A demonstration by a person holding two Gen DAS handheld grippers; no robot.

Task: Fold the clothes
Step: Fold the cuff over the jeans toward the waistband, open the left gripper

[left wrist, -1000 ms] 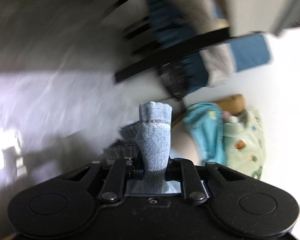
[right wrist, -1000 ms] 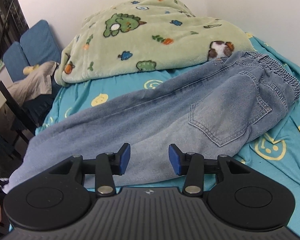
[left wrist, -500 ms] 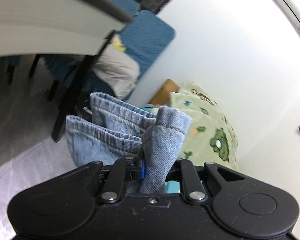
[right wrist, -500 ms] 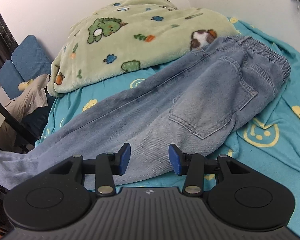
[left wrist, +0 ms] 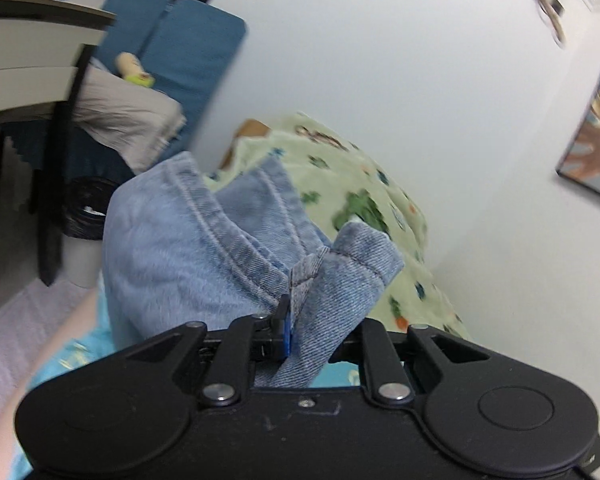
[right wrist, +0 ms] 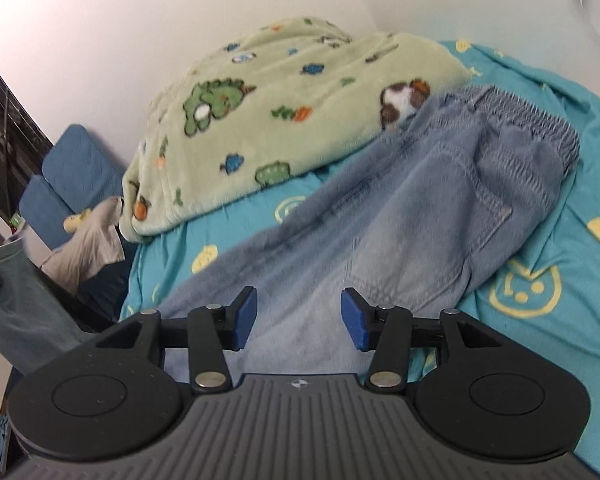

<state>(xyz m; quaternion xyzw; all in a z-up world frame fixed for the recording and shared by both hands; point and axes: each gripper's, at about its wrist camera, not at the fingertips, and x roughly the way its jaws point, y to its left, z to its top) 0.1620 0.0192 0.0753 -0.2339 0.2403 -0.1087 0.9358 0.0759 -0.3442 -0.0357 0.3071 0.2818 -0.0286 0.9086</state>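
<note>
Light blue jeans (right wrist: 420,208) lie spread across the teal bed sheet (right wrist: 580,240), with the elastic waistband at the far right and the back pocket facing up. My left gripper (left wrist: 300,320) is shut on the jeans' leg hems (left wrist: 188,248), which bunch up above its jaws, lifted off the bed. My right gripper (right wrist: 298,316) hovers low over the thigh part of the jeans. Its jaws are opening, and its blue pads (right wrist: 354,320) touch no cloth. A raised stretch of denim (right wrist: 16,292) shows at the left edge of the right wrist view.
A green cartoon-print blanket (right wrist: 284,120) is heaped at the back of the bed against the white wall. Left of the bed stand a blue chair (left wrist: 188,52) draped with grey cloth, a desk (left wrist: 20,60) and a bin (left wrist: 84,212). A framed picture (left wrist: 596,140) hangs on the right.
My left gripper has risen from near the floor to bed height and rolled, carrying the leg hems with it. My right gripper has shifted a little over the jeans and its jaws have widened slightly.
</note>
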